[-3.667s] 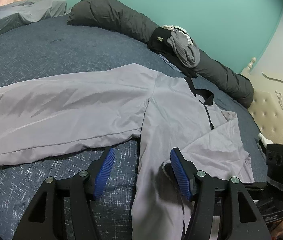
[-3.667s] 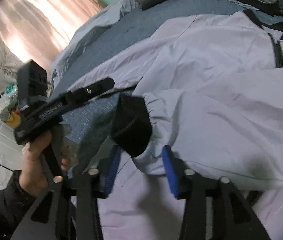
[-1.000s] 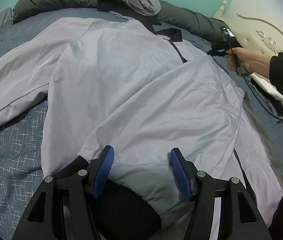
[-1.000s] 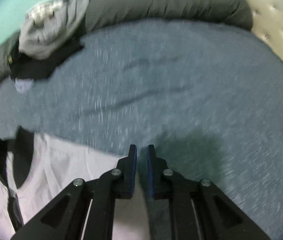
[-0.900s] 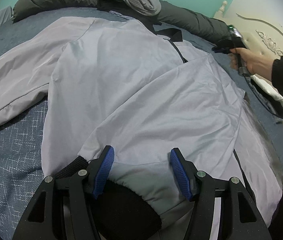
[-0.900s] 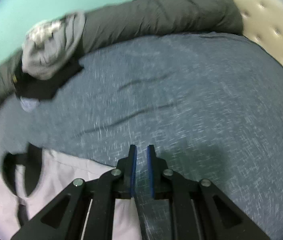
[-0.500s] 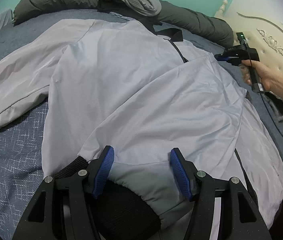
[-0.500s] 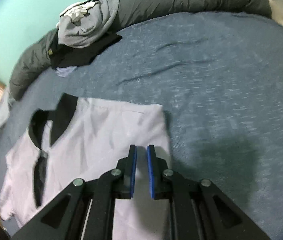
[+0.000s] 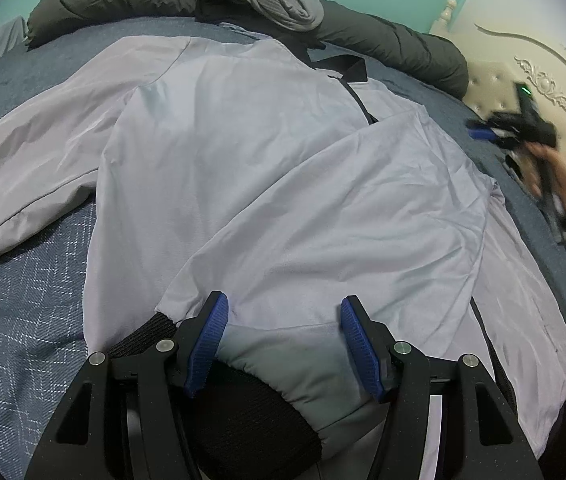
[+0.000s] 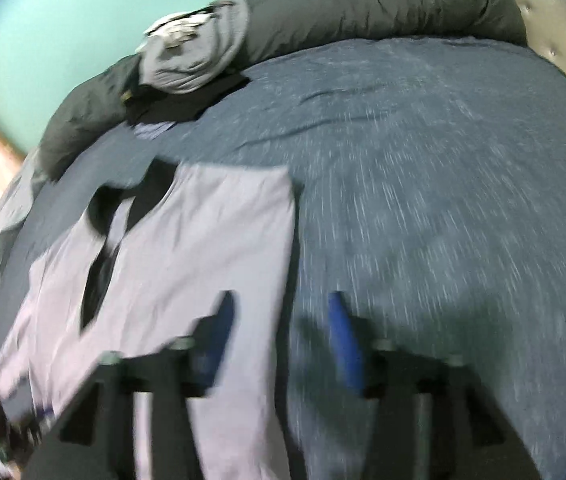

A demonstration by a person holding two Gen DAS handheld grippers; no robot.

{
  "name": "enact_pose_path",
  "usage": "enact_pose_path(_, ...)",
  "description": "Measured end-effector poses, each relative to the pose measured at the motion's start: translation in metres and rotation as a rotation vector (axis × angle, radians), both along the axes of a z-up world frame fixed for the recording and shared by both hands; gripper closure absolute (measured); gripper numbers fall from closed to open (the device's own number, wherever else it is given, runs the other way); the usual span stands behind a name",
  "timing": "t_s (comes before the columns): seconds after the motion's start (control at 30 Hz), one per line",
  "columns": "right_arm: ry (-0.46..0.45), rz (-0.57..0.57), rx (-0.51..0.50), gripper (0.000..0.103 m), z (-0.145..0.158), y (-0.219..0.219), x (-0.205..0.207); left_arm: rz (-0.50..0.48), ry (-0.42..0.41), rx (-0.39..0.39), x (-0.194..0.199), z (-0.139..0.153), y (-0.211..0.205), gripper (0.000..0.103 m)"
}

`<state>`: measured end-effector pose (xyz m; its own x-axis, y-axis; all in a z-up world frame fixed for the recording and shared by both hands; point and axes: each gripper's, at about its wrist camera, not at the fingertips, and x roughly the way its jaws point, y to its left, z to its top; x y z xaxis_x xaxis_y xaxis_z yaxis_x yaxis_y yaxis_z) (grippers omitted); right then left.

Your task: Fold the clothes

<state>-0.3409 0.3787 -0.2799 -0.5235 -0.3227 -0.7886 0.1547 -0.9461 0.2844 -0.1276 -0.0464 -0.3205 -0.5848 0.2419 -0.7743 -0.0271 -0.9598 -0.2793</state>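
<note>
One sleeve (image 9: 363,200) folded across the jacket (image 9: 223,140), the other spread on the bed (image 9: 23,320). Left gripper (image 9: 283,336) jaws parted around the cuff (image 9: 259,412), unclenched; right gripper (image 10: 279,336) jaws opening, empty.

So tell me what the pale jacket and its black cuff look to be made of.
Jacket: seemingly thin woven synthetic, perhaps nylon or polyester; smooth, faint sheen, fine crisp wrinkles. Black cuff: apparently ribbed knit; matte, with fine parallel ribs.

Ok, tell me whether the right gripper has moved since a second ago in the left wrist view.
Yes. The right gripper has shifted rightward and a little lower, off the jacket edge, toward the cream headboard; its jaws are opening, empty.
</note>
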Motion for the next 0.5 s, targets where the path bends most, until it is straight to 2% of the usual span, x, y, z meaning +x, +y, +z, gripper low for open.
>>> enact_pose_path(0.1, 0.0, 0.074, 0.036, 0.047, -0.004, -0.007, 0.03, 0.004, -0.003, 0.005, 0.0, 0.0, -0.001, 0.04)
enact_pose_path(0.23, -0.046, 0.123, 0.073, 0.047, -0.017, -0.011, 0.058, 0.008, -0.001, -0.004, 0.002, 0.0, 0.001, 0.04)
enact_pose_path(0.4, -0.053, 0.206, 0.229, 0.048, -0.031, -0.03, 0.071, 0.008, 0.001, -0.004, 0.002, 0.001, 0.0, 0.04)
enact_pose_path(0.5, -0.063, 0.196, 0.293, 0.082, -0.04, -0.033, 0.066, 0.007, 0.002, -0.003, 0.001, 0.0, 0.0, 0.04)
